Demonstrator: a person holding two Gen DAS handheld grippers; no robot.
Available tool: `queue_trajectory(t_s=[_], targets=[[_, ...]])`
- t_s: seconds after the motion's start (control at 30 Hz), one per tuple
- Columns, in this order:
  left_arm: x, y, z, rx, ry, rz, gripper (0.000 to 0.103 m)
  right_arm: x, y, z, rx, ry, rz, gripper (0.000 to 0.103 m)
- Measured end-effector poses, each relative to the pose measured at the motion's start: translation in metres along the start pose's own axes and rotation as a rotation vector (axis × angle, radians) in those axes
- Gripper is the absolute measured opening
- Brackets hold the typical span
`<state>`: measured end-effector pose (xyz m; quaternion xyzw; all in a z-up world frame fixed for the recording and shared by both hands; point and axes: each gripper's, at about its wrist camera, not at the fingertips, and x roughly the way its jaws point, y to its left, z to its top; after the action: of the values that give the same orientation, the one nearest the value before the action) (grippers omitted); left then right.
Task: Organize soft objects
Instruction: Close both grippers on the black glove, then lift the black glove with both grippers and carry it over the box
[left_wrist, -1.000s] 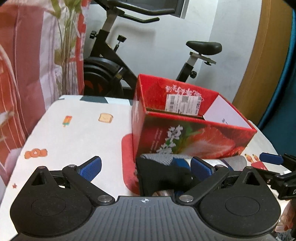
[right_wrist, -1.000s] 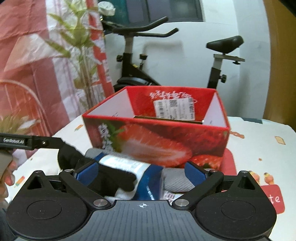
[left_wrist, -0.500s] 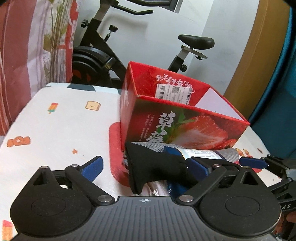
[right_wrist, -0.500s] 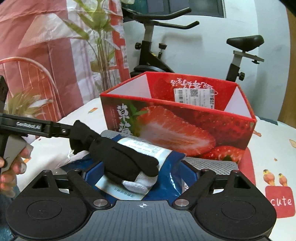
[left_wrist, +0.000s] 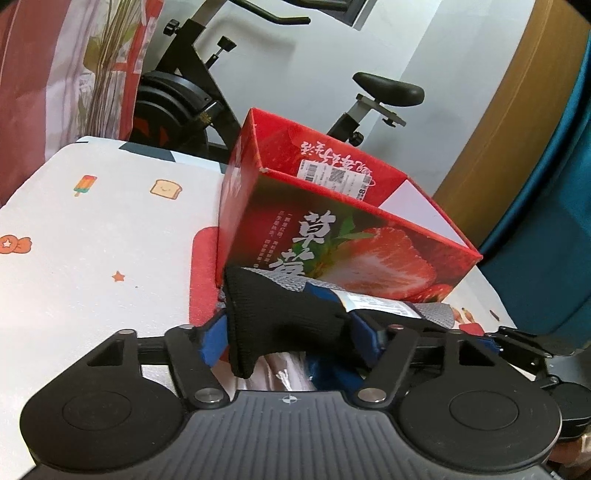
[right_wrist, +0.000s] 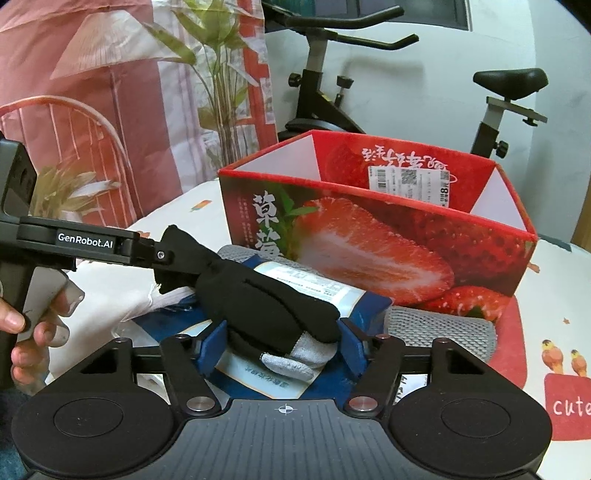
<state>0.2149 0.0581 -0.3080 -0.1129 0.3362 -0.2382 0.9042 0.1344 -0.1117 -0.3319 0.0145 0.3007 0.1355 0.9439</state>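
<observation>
Lying across a blue packet (right_wrist: 354, 306) on the counter (left_wrist: 92, 258), just in front of the red box (right_wrist: 406, 236), a black glove (right_wrist: 266, 306) sits between both grippers. The left gripper (left_wrist: 291, 332) is closing on the cuff end, its blue pads (left_wrist: 212, 338) at either side of the knit; whether they already press it I cannot tell. The right gripper (right_wrist: 282, 347) is closing around the grey-tipped finger end, pads close beside the fabric, contact unclear. A grey mesh cloth (right_wrist: 439, 328) lies under the packet against the box. A hand (right_wrist: 33, 332) holds the left tool's handle. An exercise bike (right_wrist: 332, 74) stands behind the counter.
</observation>
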Motion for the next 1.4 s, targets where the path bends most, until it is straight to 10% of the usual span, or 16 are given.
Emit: queue_trajectory(t_s=[0.53,0.77,0.9,1.4], targets=[[-0.023,0.011,-0.013,-0.142,-0.052,-0.019,0.041,0.002,-0.006,-0.004,0.047,0.003,0.016,0.041],[-0.029,0.004,-0.023,-0.154,-0.075,-0.007,0.033,-0.003,-0.002,-0.005,0.051,-0.024,0.019,0.012],[-0.036,-0.005,-0.025,-0.110,-0.098,0.022,0.019,-0.008,-0.002,-0.006,0.062,-0.050,0.019,0.009],[-0.062,-0.026,-0.007,-0.035,-0.180,0.000,0.017,-0.045,-0.010,0.014,0.071,-0.195,0.025,0.009]])
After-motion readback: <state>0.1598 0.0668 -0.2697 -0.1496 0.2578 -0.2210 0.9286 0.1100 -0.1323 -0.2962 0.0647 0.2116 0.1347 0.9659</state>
